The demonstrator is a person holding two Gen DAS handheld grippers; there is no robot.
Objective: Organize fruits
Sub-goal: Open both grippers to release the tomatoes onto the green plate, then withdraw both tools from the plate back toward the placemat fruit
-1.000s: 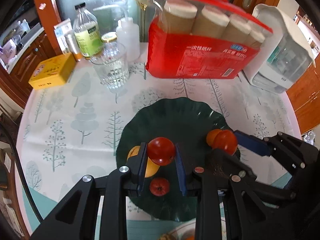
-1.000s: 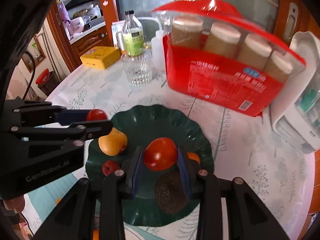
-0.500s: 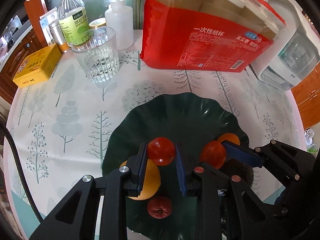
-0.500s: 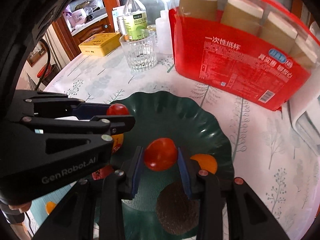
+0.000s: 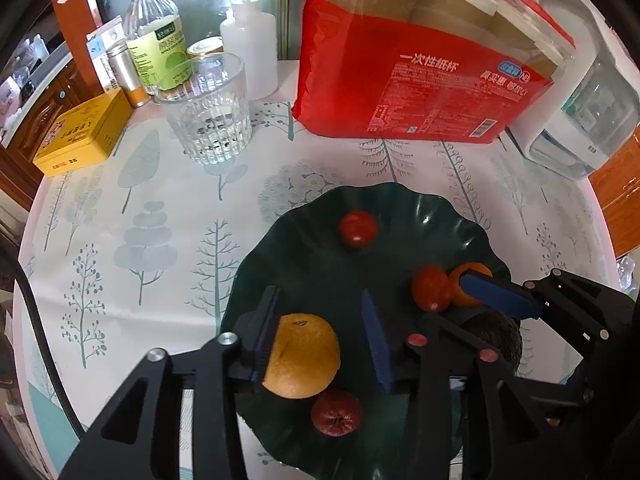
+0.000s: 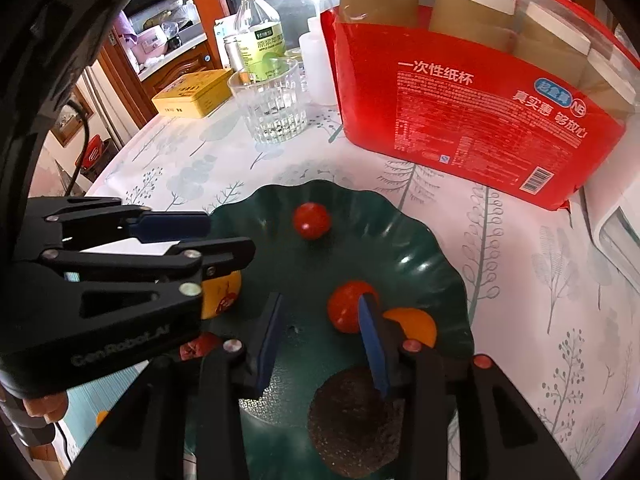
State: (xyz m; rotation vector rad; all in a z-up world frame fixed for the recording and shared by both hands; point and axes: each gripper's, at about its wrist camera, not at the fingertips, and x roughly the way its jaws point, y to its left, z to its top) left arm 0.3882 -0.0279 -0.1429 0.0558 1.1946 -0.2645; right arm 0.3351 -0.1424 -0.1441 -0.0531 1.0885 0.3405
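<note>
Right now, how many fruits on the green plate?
6: tomato at the far side, tomato beside a small orange, big orange, red fruit nearest, avocado. Others may hide behind the grippers.

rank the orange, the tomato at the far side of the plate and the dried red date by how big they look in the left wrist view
1. orange, clearly largest, though nearest the camera
2. and 3. date and far tomato look about alike; the date sits closer to the lens, so I won't rank them

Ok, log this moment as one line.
left gripper: jaws opening, tomato released on green plate | right gripper: jaws opening, second tomato on plate
</note>
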